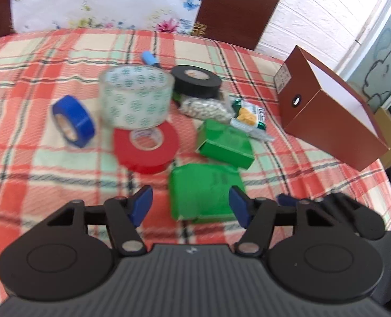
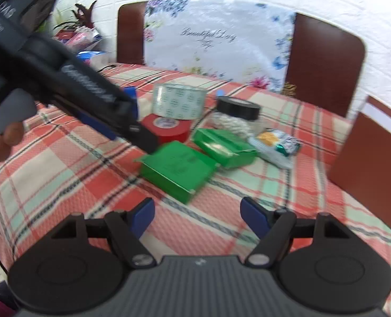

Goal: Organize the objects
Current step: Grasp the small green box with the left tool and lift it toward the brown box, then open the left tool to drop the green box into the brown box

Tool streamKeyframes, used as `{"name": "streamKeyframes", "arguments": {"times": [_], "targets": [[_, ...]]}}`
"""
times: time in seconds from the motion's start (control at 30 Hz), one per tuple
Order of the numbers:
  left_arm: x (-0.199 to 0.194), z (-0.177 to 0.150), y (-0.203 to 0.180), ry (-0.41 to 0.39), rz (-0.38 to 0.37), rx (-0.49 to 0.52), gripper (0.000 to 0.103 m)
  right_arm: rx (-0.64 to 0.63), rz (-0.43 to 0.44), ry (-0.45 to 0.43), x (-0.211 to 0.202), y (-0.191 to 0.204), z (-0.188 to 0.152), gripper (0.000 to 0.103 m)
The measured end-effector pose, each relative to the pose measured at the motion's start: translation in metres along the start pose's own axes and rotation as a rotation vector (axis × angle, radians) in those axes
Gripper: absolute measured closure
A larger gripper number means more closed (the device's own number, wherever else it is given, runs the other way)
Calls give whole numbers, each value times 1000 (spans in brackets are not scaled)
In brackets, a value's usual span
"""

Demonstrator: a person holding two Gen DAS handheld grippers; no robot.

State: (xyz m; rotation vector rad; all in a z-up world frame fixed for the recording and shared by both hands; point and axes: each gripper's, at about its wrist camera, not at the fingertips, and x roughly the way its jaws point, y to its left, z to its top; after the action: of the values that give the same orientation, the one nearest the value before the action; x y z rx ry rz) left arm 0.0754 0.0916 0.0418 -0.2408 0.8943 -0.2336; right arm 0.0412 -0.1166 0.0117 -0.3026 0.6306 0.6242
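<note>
My left gripper [image 1: 191, 206] is open, its blue pads either side of the near green box [image 1: 203, 190], just above it. In the right wrist view the left gripper [image 2: 134, 121] reaches over that green box [image 2: 177, 170]. My right gripper [image 2: 196, 218] is open and empty, short of the box. A second green box [image 1: 226, 144] [image 2: 223, 145] lies behind. Red tape [image 1: 146, 146], clear printed tape [image 1: 136, 96], blue tape [image 1: 74, 120] and black tape [image 1: 196, 80] lie on the checked tablecloth [image 1: 23, 158].
An open brown cardboard box [image 1: 327, 111] stands at the right table edge. A bag of white beads [image 1: 204, 108], a snack packet [image 1: 251, 117] and a blue marker [image 1: 150, 58] lie mid-table. Two brown chairs [image 1: 237, 8] stand behind the table.
</note>
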Motion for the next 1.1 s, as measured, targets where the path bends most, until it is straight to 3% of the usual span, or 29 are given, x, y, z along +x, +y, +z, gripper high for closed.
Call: {"name": "streamKeyframes", "arguments": {"times": [0.13, 0.23, 0.3, 0.33, 0.37, 0.4, 0.43, 0.6, 0.83, 1.0, 1.07, 1.1], "targets": [[29, -1, 1, 94, -76, -21, 52, 50, 74, 40, 25, -5, 11, 30], [25, -11, -9, 62, -86, 18, 57, 100, 122, 80, 42, -10, 11, 36], [20, -14, -13, 69, -105, -2, 60, 87, 124, 60, 38, -8, 7, 40], [18, -15, -16, 82, -138, -4, 72, 75, 109, 53, 33, -6, 4, 48], [15, -15, -21, 102, -202, -9, 78, 76, 98, 47, 26, -6, 1, 53], [13, -14, -29, 114, -226, -4, 75, 87, 105, 39, 18, -8, -2, 68], [10, -12, -42, 101, -213, 37, 76, 101, 137, 28, 11, -11, -2, 68], [6, 11, -107, 31, -247, 201, 77, 109, -12, -101, -32, -33, -1, 70], [25, 47, -201, -19, -311, 380, 77, 226, -192, -228, -75, -103, 3, 70], [53, 73, -257, -34, -351, 454, 77, 305, -298, -280, -92, -161, 7, 69], [66, 81, -274, -41, -347, 475, 74, 320, -340, -290, -92, -181, 8, 67], [72, 83, -279, -46, -338, 484, 66, 334, -353, -292, -91, -191, 9, 66]]}}
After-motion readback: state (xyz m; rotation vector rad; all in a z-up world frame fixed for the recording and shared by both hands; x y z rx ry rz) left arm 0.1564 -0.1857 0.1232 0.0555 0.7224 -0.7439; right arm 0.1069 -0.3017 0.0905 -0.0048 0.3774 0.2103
